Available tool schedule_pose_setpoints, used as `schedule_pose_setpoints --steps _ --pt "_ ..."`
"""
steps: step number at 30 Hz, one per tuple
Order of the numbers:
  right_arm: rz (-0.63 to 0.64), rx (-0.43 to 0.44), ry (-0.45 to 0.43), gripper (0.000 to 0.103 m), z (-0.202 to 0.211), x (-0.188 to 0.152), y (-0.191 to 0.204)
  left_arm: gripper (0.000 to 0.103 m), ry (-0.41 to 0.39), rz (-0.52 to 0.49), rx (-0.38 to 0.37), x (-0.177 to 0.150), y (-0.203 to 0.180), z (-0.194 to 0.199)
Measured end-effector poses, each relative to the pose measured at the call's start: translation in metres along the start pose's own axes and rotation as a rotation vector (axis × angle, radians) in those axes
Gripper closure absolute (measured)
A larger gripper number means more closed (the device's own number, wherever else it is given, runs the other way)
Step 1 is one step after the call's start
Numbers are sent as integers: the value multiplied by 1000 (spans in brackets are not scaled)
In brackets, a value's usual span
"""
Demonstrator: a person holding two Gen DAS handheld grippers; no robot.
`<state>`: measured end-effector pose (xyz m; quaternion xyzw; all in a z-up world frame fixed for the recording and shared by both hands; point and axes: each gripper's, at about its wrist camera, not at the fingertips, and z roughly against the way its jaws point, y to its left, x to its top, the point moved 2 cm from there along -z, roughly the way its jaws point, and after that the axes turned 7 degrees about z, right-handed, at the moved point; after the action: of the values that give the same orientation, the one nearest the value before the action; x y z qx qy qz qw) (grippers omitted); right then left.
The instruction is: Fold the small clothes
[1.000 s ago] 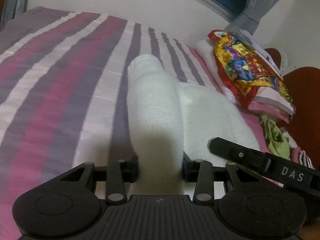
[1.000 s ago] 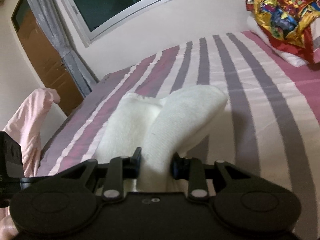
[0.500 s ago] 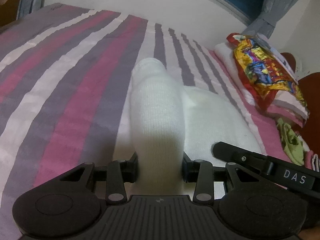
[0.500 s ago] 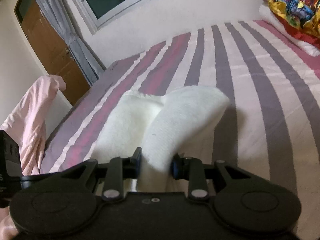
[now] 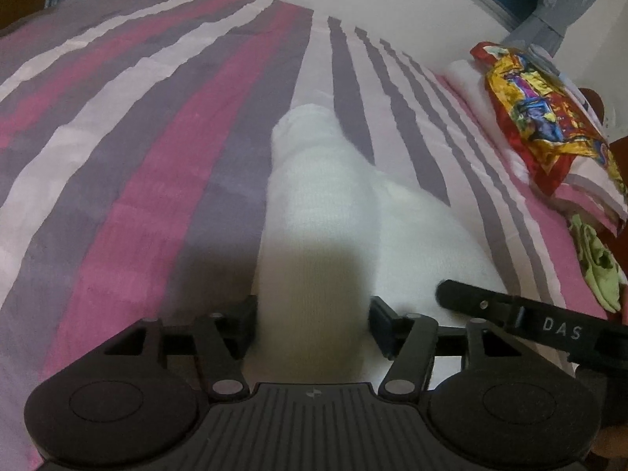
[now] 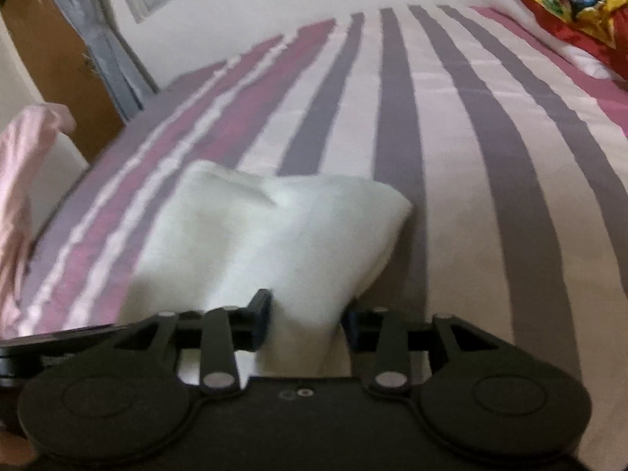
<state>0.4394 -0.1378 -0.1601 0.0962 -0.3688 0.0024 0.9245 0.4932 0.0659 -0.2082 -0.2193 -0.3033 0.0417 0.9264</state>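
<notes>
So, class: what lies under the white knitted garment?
The white knitted garment rests on the striped bedsheet, which shows all around it. The sheet directly beneath is covered. The cloth sits between the opening jaws of the left gripper and right gripper.

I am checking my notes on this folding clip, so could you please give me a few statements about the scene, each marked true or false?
1. The white knitted cloth lies on a bedsheet striped in pink, purple and white. True.
2. The cloth lies between the fingers of both hand-held grippers. True: the left hand-held gripper and the right hand-held gripper are opening.
3. The cloth is green. False: white.
4. A colourful red-and-yellow printed fabric lies under the cloth. False: it lies apart, on a stack.
</notes>
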Motion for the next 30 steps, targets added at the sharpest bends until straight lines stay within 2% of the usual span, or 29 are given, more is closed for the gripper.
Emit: schedule_pose_setpoints --steps 1,5,9,15,18,21,23,25,30 --pt "5 -12 -3 58 1 0 0 43 -3 1 5 0 0 2" --pt "5 -34 -46 59 13 6 -2 43 -53 -19 37 3 -1 16" --pt "32 -102 -79 59 20 13 -7 43 -101 -22 49 12 -5 29" --pt "52 -82 -105 61 23 26 -1 43 -136 -60 28 30 -24 35" --pt "70 -74 -95 61 15 29 7 43 -126 -74 35 34 -31 21" --pt "75 -84 -60 61 -5 32 8 43 -97 -78 74 36 -33 -1" --pt "66 -96 -35 60 -21 35 6 43 -60 -58 101 38 -26 -18" --pt "81 -114 -12 61 -34 38 6 43 -34 -10 83 39 -17 -29" --pt "131 -145 25 60 -54 40 9 43 -33 -6 92 36 -18 -28"
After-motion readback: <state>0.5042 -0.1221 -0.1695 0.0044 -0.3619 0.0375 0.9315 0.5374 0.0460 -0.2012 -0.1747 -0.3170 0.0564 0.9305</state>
